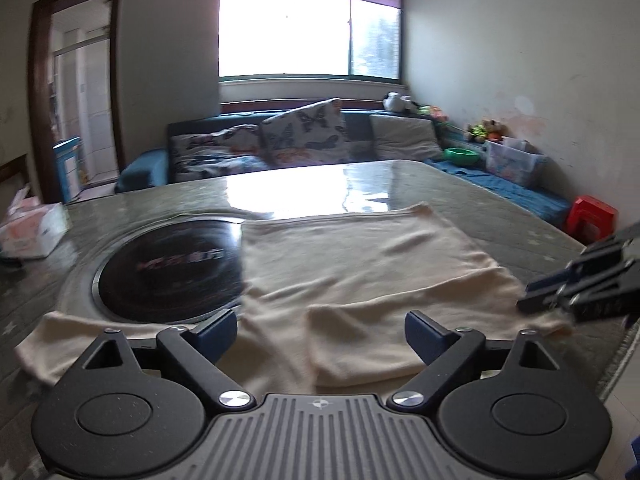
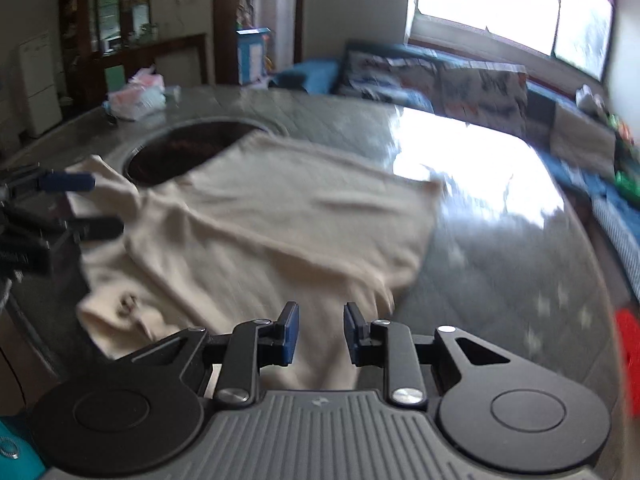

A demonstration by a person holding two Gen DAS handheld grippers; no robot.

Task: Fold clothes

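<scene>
A cream garment [image 1: 360, 264] lies spread on the grey-green table [image 1: 500, 192], and its left part covers the edge of a round black hob [image 1: 168, 276] set into the top. My left gripper [image 1: 320, 334] hangs open and wide over the garment's near edge, with nothing pressed between its blue pads. It also shows at the left of the right wrist view as the left gripper [image 2: 86, 204]. My right gripper [image 2: 322, 332] is just above the garment [image 2: 280, 208] near its edge. Its jaws stand a narrow gap apart, with cloth visible below. The right gripper [image 1: 528, 294] is over the garment's right corner.
A pink-and-white packet [image 1: 32, 232] sits at the table's far left. Beyond the table is a blue sofa with butterfly cushions [image 1: 304, 132] under a bright window. A red stool [image 1: 592, 216] stands to the right of the table. The table's rounded near edge [image 2: 592, 280] runs close by.
</scene>
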